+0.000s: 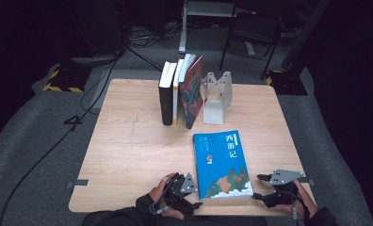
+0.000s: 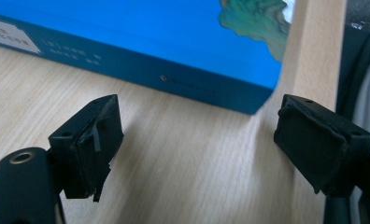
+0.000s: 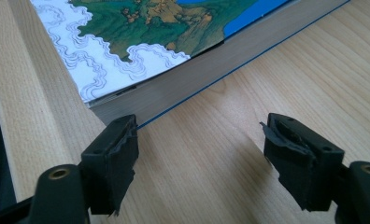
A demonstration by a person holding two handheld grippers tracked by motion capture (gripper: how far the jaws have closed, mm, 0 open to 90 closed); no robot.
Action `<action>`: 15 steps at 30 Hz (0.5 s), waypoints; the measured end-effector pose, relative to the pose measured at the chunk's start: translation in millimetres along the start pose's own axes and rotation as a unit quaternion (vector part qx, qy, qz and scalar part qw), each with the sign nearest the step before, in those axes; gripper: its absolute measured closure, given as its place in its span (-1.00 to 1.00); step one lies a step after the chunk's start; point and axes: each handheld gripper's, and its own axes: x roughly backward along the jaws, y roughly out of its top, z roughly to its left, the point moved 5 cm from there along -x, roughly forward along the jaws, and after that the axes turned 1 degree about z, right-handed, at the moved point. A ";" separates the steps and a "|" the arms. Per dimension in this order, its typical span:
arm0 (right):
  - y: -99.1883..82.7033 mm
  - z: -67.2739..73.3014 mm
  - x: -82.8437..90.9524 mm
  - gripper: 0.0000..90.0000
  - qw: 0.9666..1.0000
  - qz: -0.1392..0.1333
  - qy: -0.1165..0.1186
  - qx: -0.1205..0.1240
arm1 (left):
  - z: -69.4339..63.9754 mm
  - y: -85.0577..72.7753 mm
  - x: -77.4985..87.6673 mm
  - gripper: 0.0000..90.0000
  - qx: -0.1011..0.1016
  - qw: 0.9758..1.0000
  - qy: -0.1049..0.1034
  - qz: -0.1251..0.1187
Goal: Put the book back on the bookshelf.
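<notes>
A blue book (image 1: 221, 163) with white characters on its cover lies flat on the wooden table (image 1: 128, 150), near the front edge. My left gripper (image 1: 192, 194) rests at the book's left near corner, open, nothing between its jaws. In the left gripper view the blue spine (image 2: 141, 70) lies just beyond the fingertips (image 2: 92, 144). My right gripper (image 1: 259, 186) sits at the book's right near corner, open and holding nothing. In the right gripper view the page edge (image 3: 211, 70) of the book runs ahead of the left fingertip (image 3: 115, 163).
Three books (image 1: 181, 92) stand upright at the back of the table, leaning by a grey metal bookend (image 1: 216, 96). Cables (image 1: 57, 136) trail over the dark floor at the left. A chair (image 1: 250, 33) stands behind the table.
</notes>
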 end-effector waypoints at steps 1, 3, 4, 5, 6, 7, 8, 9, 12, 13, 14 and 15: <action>0.0 -0.1 -0.2 -0.43 1.000 -0.001 0.000 -0.002 | 0.2 1.0 -1.0 -0.66 0.004 1.000 0.004 0.000; 0.0 -0.4 -0.4 -0.43 1.000 -0.001 0.000 -0.003 | 0.9 2.9 -3.3 -0.67 0.014 1.000 0.012 -0.003; 0.1 -0.3 -0.3 -0.43 1.000 -0.001 -0.001 -0.002 | 1.3 4.0 -4.4 -0.68 0.015 1.000 0.013 -0.003; 0.1 -0.3 -0.2 -0.42 1.000 -0.001 -0.002 -0.002 | 1.8 4.2 -4.6 -0.71 0.017 1.000 0.015 0.000; 0.1 -0.2 -0.4 -0.42 1.000 -0.002 -0.003 -0.003 | 1.9 4.2 -4.4 -0.72 0.017 1.000 0.014 0.001; 0.1 -0.2 -0.2 -0.42 1.000 -0.001 -0.002 -0.002 | 2.3 4.2 -4.4 -0.72 0.016 1.000 0.010 0.000; 0.1 -0.2 -0.3 -0.42 1.000 -0.002 -0.002 -0.003 | 2.7 4.2 -4.3 -0.71 0.014 1.000 0.007 0.000; 0.1 -0.2 -0.4 -0.42 1.000 -0.002 -0.003 -0.003 | 3.2 4.1 -3.8 -0.70 0.011 1.000 0.004 0.001; 0.1 -0.1 -0.2 -0.42 1.000 -0.002 -0.003 -0.002 | 3.0 3.2 -1.7 -0.63 0.005 1.000 0.002 0.002; 0.0 -0.1 -0.2 -0.42 1.000 -0.002 -0.003 -0.003 | 3.0 2.8 -1.1 -0.61 0.006 1.000 0.000 0.003; 0.0 -0.1 -0.2 -0.42 1.000 -0.002 -0.003 -0.003 | 3.0 2.8 -1.1 -0.60 0.006 1.000 0.000 0.003; 0.3 -0.3 -0.6 -0.42 1.000 -0.003 -0.004 -0.006 | 3.3 2.3 -0.2 -0.58 0.003 1.000 -0.002 0.004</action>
